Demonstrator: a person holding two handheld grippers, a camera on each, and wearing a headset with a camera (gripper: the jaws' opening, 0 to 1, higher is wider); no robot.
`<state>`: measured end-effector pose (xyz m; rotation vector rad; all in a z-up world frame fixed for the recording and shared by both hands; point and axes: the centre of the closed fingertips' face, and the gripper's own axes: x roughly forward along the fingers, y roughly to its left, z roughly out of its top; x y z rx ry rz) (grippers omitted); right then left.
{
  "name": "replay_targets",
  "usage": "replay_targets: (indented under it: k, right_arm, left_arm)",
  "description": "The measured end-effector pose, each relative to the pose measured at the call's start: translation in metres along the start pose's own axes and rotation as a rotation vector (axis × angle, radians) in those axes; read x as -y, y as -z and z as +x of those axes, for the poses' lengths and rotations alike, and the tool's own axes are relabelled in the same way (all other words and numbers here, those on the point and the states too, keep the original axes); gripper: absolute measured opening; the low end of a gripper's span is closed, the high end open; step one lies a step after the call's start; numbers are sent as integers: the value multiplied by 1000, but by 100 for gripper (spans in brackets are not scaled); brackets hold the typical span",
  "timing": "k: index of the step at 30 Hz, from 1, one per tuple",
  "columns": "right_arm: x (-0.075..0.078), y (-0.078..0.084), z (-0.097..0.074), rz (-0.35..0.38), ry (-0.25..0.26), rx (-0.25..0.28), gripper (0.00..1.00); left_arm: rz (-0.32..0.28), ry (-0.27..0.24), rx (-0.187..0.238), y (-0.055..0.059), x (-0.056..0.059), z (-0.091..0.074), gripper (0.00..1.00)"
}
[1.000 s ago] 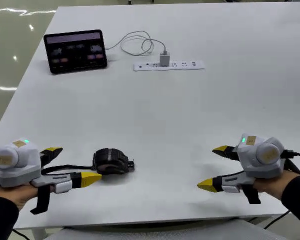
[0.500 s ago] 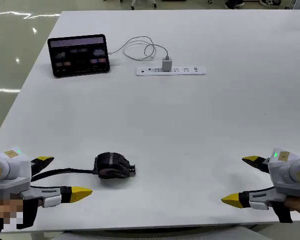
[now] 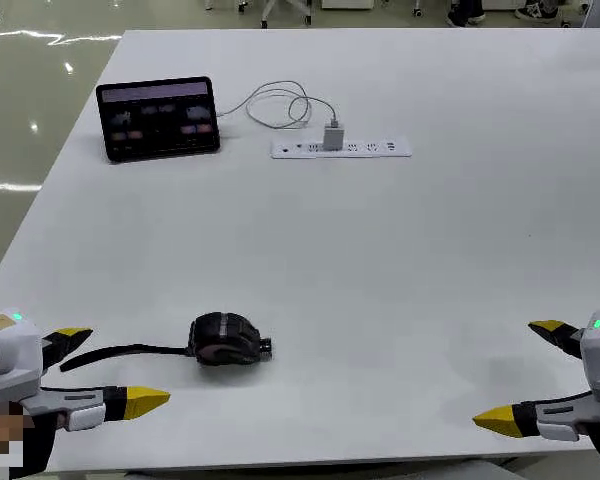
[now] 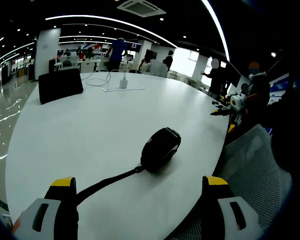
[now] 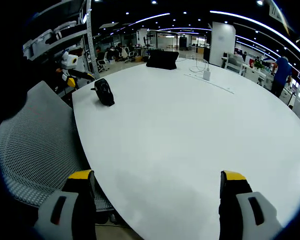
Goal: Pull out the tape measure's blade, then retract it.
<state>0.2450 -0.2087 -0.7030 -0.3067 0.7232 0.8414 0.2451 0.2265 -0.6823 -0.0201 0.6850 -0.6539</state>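
A black tape measure (image 3: pixel 226 338) is seen lying on a white table (image 3: pixel 400 250); a black strap (image 3: pixel 120 353) is trailed from it toward the left gripper (image 3: pixel 120 367), which is held near the tape measure's left side, jaws spread wide and empty; the right gripper (image 3: pixel 510 373) is held well apart to the tape measure's right, jaws likewise spread, nothing gripped; a tablet (image 3: pixel 159 117) and power strip (image 3: pixel 340 149) are set far beyond the tape measure.

Open office: strip lights (image 4: pixel 105 20), desks (image 5: pixel 121 52)
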Motion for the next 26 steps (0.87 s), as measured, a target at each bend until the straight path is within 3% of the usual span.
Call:
replay_targets:
  k: [15, 26]
  right_arm:
    - [-6, 0, -2, -12, -14, -5, 100]
    - [-4, -3, -2, -6, -6, 6, 100]
  left_arm:
    - [12, -1, 5, -3, 3, -3, 100]
    - [11, -10, 6, -6, -4, -8, 100]
